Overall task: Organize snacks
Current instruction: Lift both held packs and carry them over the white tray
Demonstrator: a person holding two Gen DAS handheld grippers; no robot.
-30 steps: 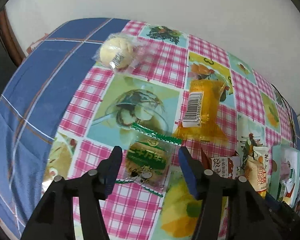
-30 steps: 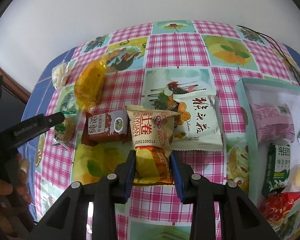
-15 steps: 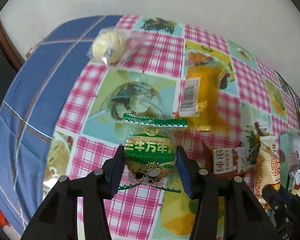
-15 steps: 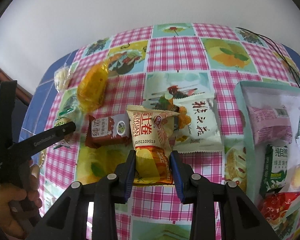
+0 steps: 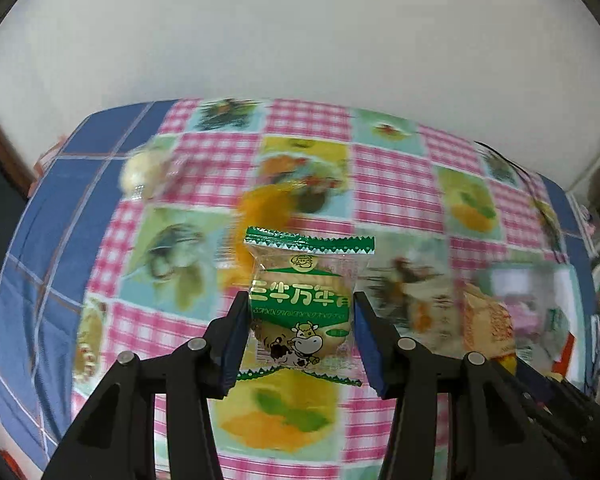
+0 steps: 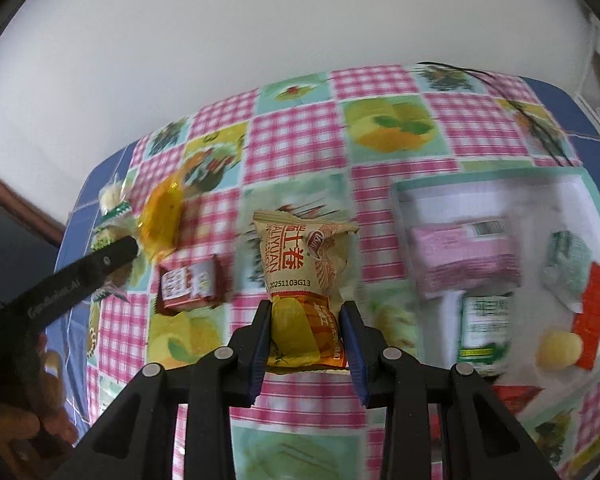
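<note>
My left gripper (image 5: 299,300) is shut on a clear biscuit packet with green print and a cartoon cow (image 5: 302,280), held upright above the checked tablecloth (image 5: 392,172). My right gripper (image 6: 308,306) is shut on the lower end of a tan and orange snack packet (image 6: 300,256), also lifted off the cloth. The right wrist view shows the left gripper's black finger (image 6: 80,280) at the far left, with a person's hand (image 6: 44,408) beneath it. The background in both views is blurred.
A white box with a teal rim (image 6: 480,178) sits at the right, holding a pink packet (image 6: 464,256), a green packet (image 6: 486,328), a red packet (image 6: 592,320) and a pale round sweet (image 6: 560,350). An orange packet (image 6: 162,220), a red-brown packet (image 6: 190,284) and a wrapped pale bun (image 5: 140,172) lie on the cloth.
The left gripper closed on the green biscuit packet and lifted it off the cloth. Both grippers rose and swung to the right, the right one still holding its tan packet.
</note>
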